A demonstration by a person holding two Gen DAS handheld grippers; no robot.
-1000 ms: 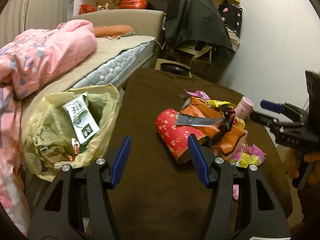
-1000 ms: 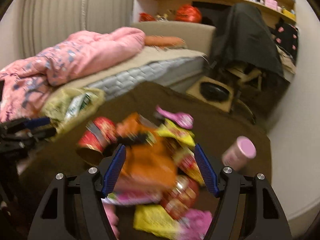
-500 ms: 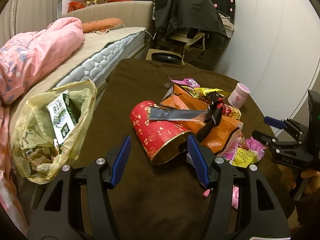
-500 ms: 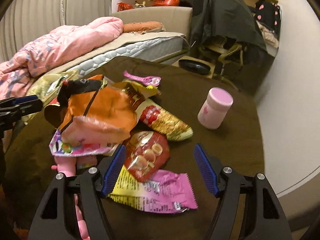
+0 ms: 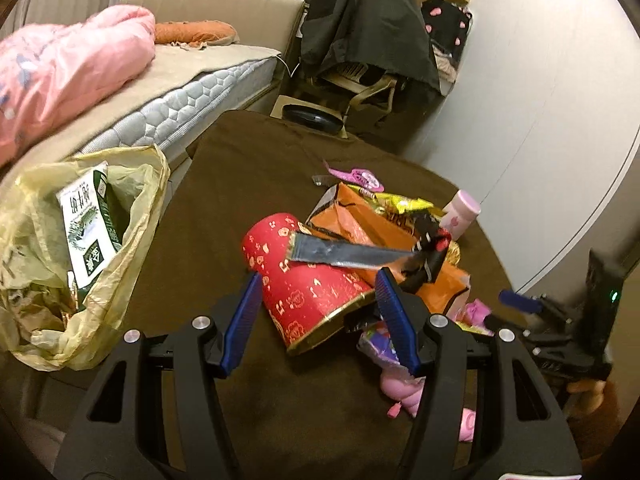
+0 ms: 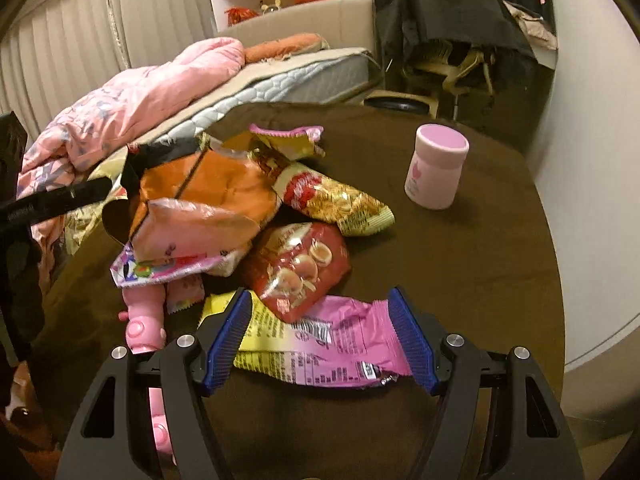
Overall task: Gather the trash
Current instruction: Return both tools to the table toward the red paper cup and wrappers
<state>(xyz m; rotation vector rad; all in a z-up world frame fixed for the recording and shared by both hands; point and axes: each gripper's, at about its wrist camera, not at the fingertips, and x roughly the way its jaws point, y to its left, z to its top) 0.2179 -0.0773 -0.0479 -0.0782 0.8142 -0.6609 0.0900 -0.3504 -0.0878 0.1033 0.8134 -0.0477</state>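
Observation:
A pile of trash lies on the brown round table (image 5: pixel 224 200). In the left wrist view my left gripper (image 5: pixel 320 316) is open, its fingers on either side of the open end of a red paper tube (image 5: pixel 304 280) lying on its side. An orange bag (image 5: pixel 372 228) lies behind it. A yellow plastic bag (image 5: pixel 132 216) holding a green carton (image 5: pixel 88 224) sits at the left. In the right wrist view my right gripper (image 6: pixel 320 336) is open around a pink and yellow wrapper (image 6: pixel 320 344). A red snack bag (image 6: pixel 300 268) lies on it.
A pink-lidded jar (image 6: pixel 438 166) stands at the table's right. A pink toy (image 6: pixel 144 320) lies left of the wrappers. A bed with a pink quilt (image 5: pixel 60 68) lies left. A chair draped in dark cloth (image 5: pixel 360 20) stands beyond the table.
Both grippers moved forward toward the pile. The left one now brackets the red tube's open end; the right one now brackets the pink and yellow wrapper. Both stay open.

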